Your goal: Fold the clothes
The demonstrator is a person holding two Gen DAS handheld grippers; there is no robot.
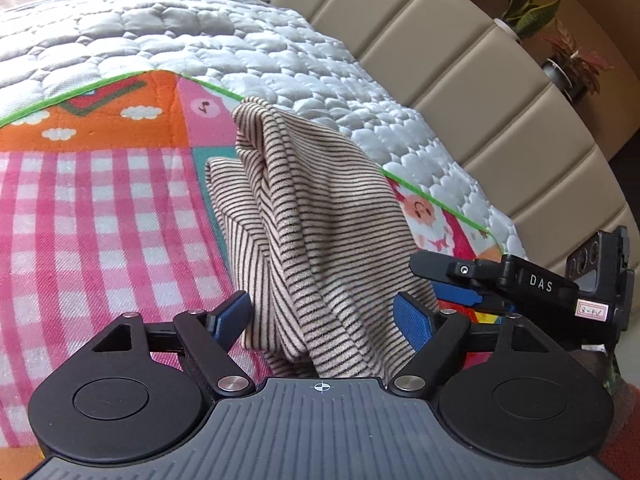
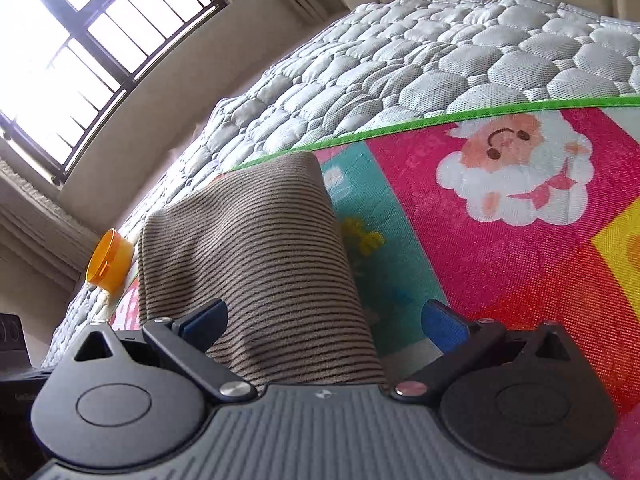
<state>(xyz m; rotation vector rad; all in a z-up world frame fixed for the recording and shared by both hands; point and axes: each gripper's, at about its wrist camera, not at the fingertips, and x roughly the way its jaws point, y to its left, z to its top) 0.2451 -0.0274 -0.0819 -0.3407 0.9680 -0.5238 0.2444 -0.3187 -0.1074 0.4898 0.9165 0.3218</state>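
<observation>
We hold a gripper in each hand over a bed. In the left wrist view, our left gripper [image 1: 326, 316] has its two blue fingers [image 1: 232, 314] spread apart, and the striped cloth [image 1: 304, 240] sits bunched up between them. The fingers are not pinching it tight; the cloth just fills the gap and stands up in a tall, crumpled heap. It is tan with thin dark stripes. Under it lies a bright play blanket [image 1: 88, 208] with pink and white checks, an orange patch and a green edge. The blanket lies on a gray quilted mattress [image 1: 224, 44]. A tan padded headboard [image 1: 460, 60] runs behind the bed, and some potted plants [image 1: 532, 12] stand past it. Our right gripper [image 1: 460, 280] pokes in from the right, close to the cloth. In the right wrist view, the right gripper [image 2: 324, 324] also has its blue fingers [image 2: 444, 326] wide apart. The striped cloth [image 2: 256, 264] lies close to the left finger, but we cannot tell if it touches. A sheep picture [image 2: 516, 172] shows on the blanket. A yellow cap [image 2: 110, 262] sits at the mattress edge, below a barred window [image 2: 80, 52].
</observation>
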